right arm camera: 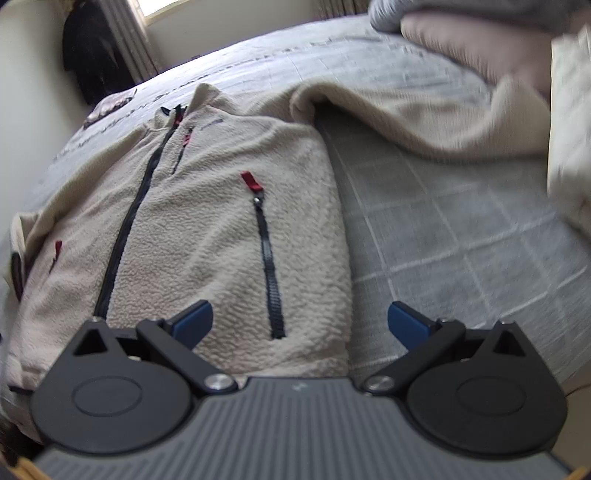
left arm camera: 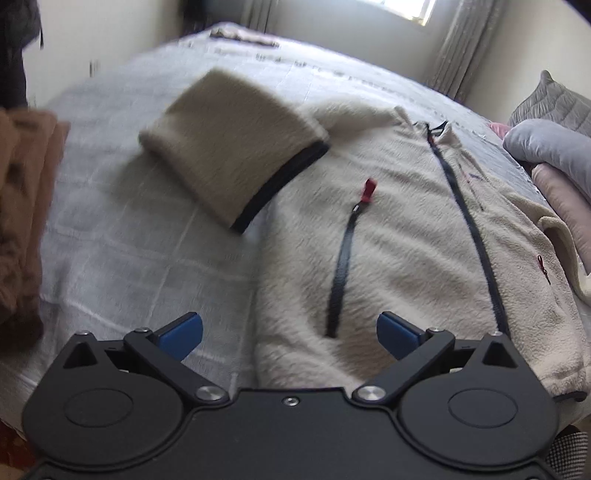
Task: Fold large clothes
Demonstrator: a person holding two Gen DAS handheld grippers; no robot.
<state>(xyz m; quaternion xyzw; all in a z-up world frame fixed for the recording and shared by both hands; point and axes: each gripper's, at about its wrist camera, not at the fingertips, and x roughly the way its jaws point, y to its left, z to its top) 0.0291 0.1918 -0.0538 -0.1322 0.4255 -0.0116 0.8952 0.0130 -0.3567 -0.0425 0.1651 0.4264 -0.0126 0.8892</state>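
A cream fleece jacket [left arm camera: 399, 236] lies front-up on the bed, with a dark centre zip, dark pocket zips and red pulls. It also shows in the right wrist view [right arm camera: 207, 229]. Its left sleeve [left arm camera: 236, 147], with a dark cuff, stretches out to the side on the bedspread. Its other sleeve [right arm camera: 406, 114] stretches toward the pillows. My left gripper [left arm camera: 290, 332] is open and empty above the jacket's lower left edge. My right gripper [right arm camera: 300, 321] is open and empty above the jacket's lower right edge.
The bed has a grey checked bedspread [left arm camera: 129, 240]. A brown fluffy garment [left arm camera: 22, 206] lies at the left edge. Grey and pink pillows [left arm camera: 554, 147] sit at the right; they also show in the right wrist view [right arm camera: 472, 40]. A window [left arm camera: 406, 7] and curtains stand behind.
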